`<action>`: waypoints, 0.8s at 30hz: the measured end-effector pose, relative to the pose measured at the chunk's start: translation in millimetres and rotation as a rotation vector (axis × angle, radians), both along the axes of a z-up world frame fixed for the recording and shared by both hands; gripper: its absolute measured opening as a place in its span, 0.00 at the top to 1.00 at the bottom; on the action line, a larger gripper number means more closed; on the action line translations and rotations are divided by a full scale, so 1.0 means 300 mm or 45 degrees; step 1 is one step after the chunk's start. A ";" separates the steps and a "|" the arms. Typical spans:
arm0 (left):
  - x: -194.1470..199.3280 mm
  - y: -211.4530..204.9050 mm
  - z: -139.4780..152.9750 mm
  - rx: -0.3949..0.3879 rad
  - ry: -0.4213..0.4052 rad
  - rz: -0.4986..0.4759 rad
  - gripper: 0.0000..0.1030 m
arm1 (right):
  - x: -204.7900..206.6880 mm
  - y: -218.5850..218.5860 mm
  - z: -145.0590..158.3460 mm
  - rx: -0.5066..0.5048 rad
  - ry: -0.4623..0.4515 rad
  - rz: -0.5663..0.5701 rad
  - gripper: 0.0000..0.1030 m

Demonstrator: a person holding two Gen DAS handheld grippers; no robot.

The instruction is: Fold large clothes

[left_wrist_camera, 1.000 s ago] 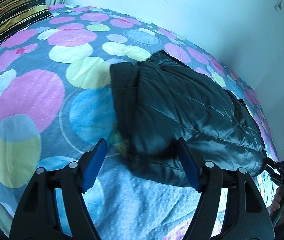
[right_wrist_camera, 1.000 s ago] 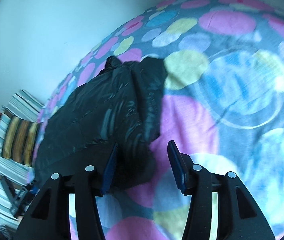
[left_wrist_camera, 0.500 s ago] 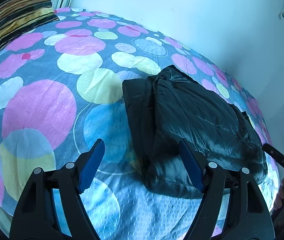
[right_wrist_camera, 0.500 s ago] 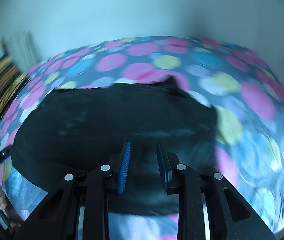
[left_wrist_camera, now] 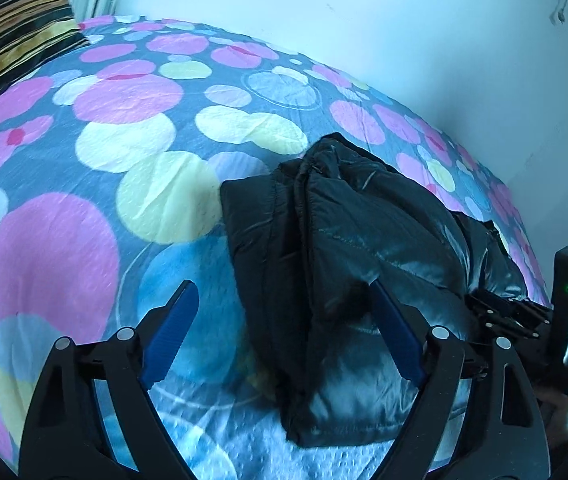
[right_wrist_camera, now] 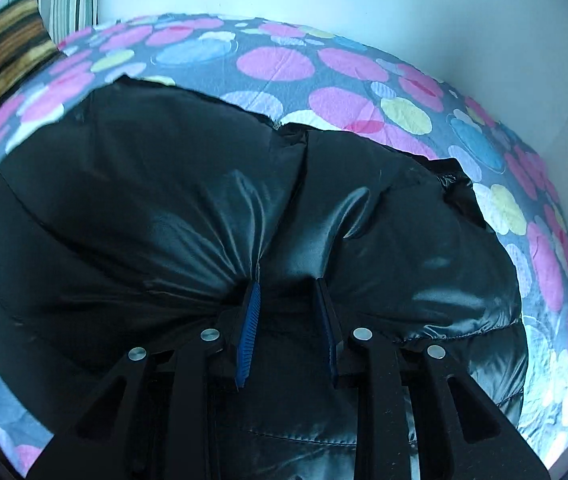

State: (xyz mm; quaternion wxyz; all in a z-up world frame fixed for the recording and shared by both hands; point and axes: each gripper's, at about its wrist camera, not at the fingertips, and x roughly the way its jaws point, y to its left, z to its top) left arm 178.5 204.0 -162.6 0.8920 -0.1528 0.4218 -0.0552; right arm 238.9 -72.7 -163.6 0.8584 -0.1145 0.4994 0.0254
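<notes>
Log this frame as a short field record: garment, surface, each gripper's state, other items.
garment: black puffer jacket, folded into a bundle
surface: polka-dot bedspread
left gripper: open, jaws spread at the jacket's near end, holding nothing
right gripper: shut on a pinch of jacket fabric
other items: striped pillow at the bed's far corner

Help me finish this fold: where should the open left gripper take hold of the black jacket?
Take the near left corner of the jacket, coming in low from the near bed edge. Layers stack into a thick edge there, right between the left gripper fingers.
</notes>
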 end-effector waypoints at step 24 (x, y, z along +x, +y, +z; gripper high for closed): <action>0.159 -0.090 -0.087 -0.062 0.178 -0.211 0.15 | 0.002 0.010 -0.020 -0.014 -0.005 -0.003 0.73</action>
